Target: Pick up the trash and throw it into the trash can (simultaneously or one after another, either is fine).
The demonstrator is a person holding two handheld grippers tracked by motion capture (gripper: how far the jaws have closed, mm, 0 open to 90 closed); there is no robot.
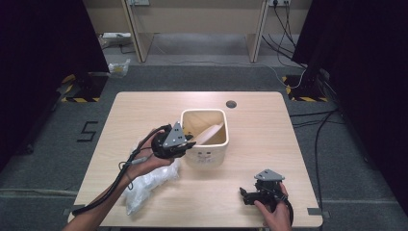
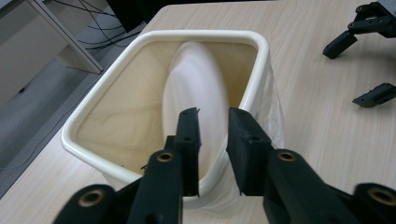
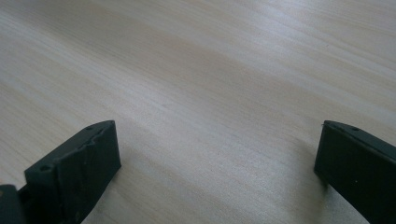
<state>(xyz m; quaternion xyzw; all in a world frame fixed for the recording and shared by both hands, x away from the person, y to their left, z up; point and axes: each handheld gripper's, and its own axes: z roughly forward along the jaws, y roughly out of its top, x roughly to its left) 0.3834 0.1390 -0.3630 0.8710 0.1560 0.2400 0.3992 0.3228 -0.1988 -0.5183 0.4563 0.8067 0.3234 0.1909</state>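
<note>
So the work here looks like lining a small bin with a plastic bag, and it's somewhere in the middle of that. The left gripper point(image 2: 212, 116) sits right at the near rim of the cream bin point(image 2: 88, 114), jaws a little apart and straddling that rim, with a thin film of clear plastic bag point(image 2: 275, 116) draped down the outside wall just beside its right jaw. Can't quite tell whether it's actually pinching the film or just hovering over it. Straight ahead of the jaws, inside the bin, there's a pale, smooth, rounded shape point(image 2: 196, 84) leaning against the far wall, could be bag material or a lid, hard to say. The bin itself is glossy hard plastic, squarish with rounded corners and a rolled lip. In the high view a crinkly clear bag bundle point(image 1: 144, 185) lies on the counter point(image 1: 269, 139) below the left gripper point(image 1: 185, 144). The right gripper point(image 1: 248, 195) is well off to the side, resting low over bare pale woodgrain, jaws spread wide and holding nothing. Next move probably needs the film tucked evenly over the lip, and that thin stuff will likely slip and bunch.
</note>
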